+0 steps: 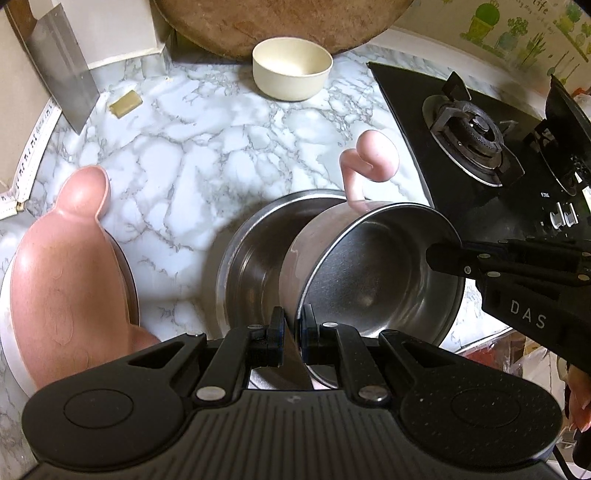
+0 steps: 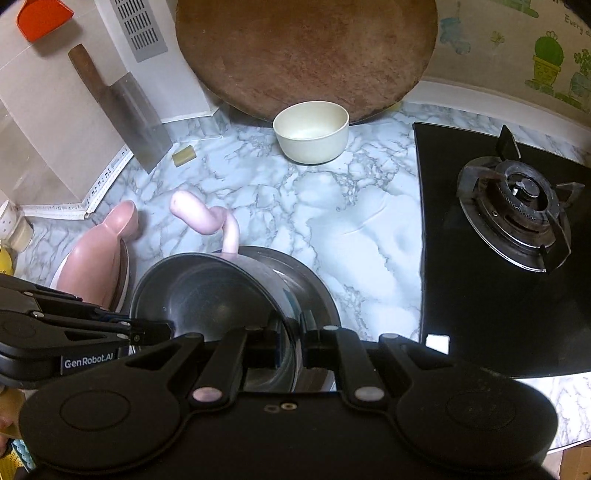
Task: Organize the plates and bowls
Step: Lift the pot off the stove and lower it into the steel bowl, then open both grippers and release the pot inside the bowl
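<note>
Item: steel bowl (image 1: pixel 376 266), held tilted over a larger steel basin (image 1: pixel 255 258) on the marble counter (image 1: pixel 177 155). My left claw (image 1: pixel 291 332) is closed down on the bowl's near rim, one finger inside and one outside; my right claw (image 2: pixel 291 343) is pinched on the rim at the opposite side, so I carry it two-handed. Handling, as I judge it: thin metal, light, stiff, not fragile, but polished and slippery, so a rim pinch may pivot or slide; the rolled lip is the sensible hold. A pink ladle (image 1: pixel 365 162) stands out of the basin just behind the bowl and could snag it on the way down. Left of the basin, a pink spoon-shaped dish (image 1: pixel 62 266) lies on a white plate (image 1: pixel 7 332), near but apart. Beyond, open counter runs to a cream bowl (image 1: pixel 291 70) before a round wooden board (image 1: pixel 280 26). Gas hob (image 1: pixel 476 136) bounds the right; cleaver (image 1: pixel 62 77) leans far left. The counter's front edge lies close below my claws.
</note>
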`<action>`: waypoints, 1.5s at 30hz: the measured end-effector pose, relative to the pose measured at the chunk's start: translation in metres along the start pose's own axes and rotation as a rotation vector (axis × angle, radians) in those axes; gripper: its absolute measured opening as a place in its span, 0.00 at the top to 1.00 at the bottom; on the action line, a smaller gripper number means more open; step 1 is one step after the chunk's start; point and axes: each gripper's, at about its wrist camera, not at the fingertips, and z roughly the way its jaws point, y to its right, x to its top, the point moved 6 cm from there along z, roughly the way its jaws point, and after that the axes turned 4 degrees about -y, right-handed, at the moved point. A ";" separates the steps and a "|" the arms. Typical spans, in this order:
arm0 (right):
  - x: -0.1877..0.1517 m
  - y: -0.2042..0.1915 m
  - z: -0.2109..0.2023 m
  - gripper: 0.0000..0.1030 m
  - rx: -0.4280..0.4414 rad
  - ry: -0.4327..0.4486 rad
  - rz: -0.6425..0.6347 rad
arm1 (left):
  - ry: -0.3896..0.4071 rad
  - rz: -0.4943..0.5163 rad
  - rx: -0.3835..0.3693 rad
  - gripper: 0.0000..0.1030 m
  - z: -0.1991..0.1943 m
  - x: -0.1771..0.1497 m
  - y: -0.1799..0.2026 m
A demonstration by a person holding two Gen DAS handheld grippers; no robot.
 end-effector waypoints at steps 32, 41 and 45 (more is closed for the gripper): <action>0.008 0.007 0.049 0.88 0.036 -0.106 0.039 | -0.075 -0.052 -0.039 0.93 0.038 0.009 -0.021; 0.004 0.007 0.045 0.88 0.056 -0.098 0.029 | -0.011 -0.017 -0.020 0.92 0.026 0.011 -0.021; 0.003 0.003 0.039 0.88 0.058 -0.078 -0.004 | 0.020 0.002 0.007 0.91 0.021 0.010 -0.022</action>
